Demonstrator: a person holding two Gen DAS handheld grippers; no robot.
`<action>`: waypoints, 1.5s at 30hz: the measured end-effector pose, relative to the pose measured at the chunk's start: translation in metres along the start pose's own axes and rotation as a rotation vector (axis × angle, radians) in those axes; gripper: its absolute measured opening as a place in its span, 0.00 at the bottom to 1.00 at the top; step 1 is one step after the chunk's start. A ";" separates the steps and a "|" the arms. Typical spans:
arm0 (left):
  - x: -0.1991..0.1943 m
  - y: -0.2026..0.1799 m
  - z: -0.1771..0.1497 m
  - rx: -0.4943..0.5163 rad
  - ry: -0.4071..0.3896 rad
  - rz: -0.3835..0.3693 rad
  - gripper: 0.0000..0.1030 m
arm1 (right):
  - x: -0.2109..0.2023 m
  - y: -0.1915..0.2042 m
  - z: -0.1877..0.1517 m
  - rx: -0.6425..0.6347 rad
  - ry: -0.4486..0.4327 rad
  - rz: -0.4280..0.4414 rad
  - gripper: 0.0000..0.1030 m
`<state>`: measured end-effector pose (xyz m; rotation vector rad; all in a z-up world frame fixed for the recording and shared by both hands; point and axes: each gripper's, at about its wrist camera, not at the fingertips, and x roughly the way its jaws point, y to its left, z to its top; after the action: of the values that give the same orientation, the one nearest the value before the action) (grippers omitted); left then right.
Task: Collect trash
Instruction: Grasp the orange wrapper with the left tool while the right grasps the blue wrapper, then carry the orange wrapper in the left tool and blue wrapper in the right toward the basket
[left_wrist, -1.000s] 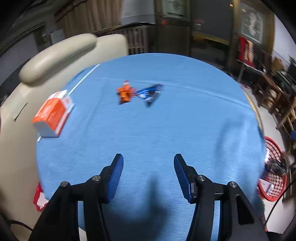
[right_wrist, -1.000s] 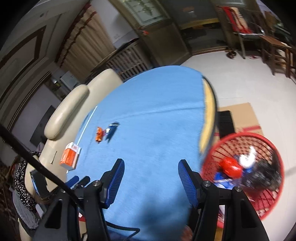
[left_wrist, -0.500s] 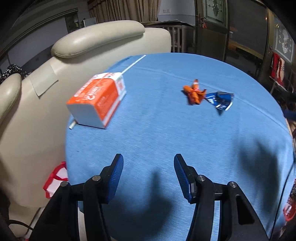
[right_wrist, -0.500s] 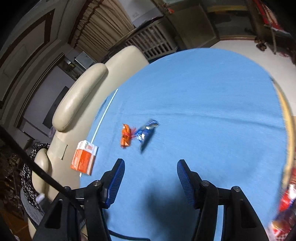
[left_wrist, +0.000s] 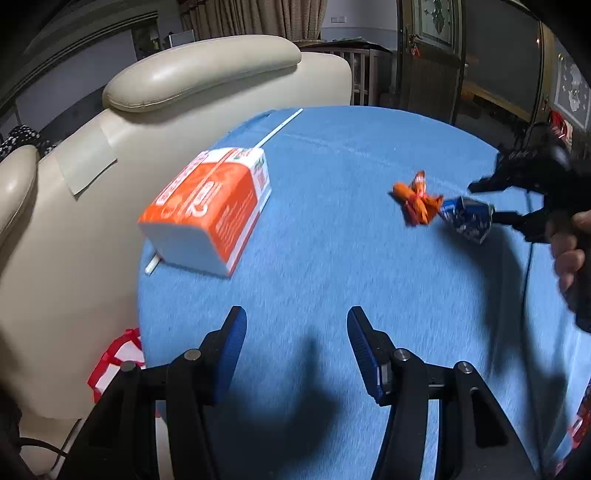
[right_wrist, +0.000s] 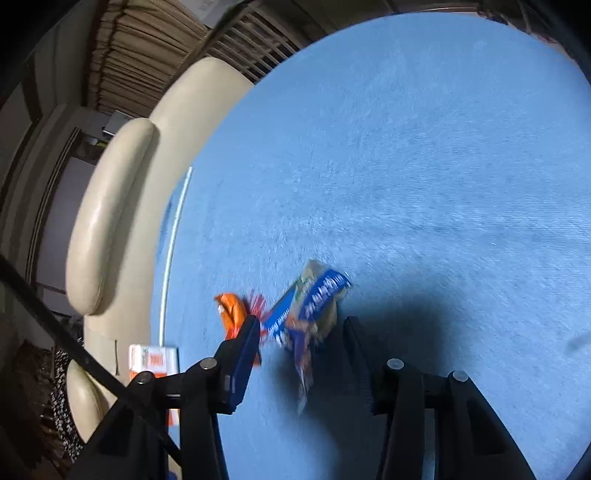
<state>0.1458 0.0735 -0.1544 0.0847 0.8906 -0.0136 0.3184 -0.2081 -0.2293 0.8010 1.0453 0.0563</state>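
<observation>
Right gripper (right_wrist: 301, 332): I had its jaws spread around the crumpled blue foil wrapper (right_wrist: 310, 306).
Left gripper (left_wrist: 295, 332): jaws wide apart, empty, above the blue-clothed counter (left_wrist: 332, 277).
Nearby: orange-and-white carton (left_wrist: 210, 206); twisted orange wrapper (left_wrist: 415, 201).

Left gripper (left_wrist: 295, 343) hovers, jaws wide apart; right gripper (right_wrist: 299, 343) low, jaws spread.

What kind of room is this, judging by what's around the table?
Probably a home living or dining room: a cream leather armchair stands against the blue-clothed round table, with curtains and a wooden glass-paned door behind.
</observation>
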 end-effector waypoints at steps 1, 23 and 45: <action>0.002 0.000 0.006 -0.004 0.001 -0.008 0.56 | 0.008 0.004 0.002 -0.007 0.009 -0.019 0.42; 0.131 -0.121 0.124 0.014 0.196 -0.263 0.64 | -0.102 -0.057 -0.061 -0.170 -0.151 0.015 0.29; -0.081 -0.195 0.031 0.286 -0.194 -0.170 0.27 | -0.231 -0.106 -0.136 -0.204 -0.373 0.060 0.29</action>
<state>0.1099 -0.1252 -0.0855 0.2704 0.6950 -0.3037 0.0554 -0.3011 -0.1553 0.6270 0.6513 0.0612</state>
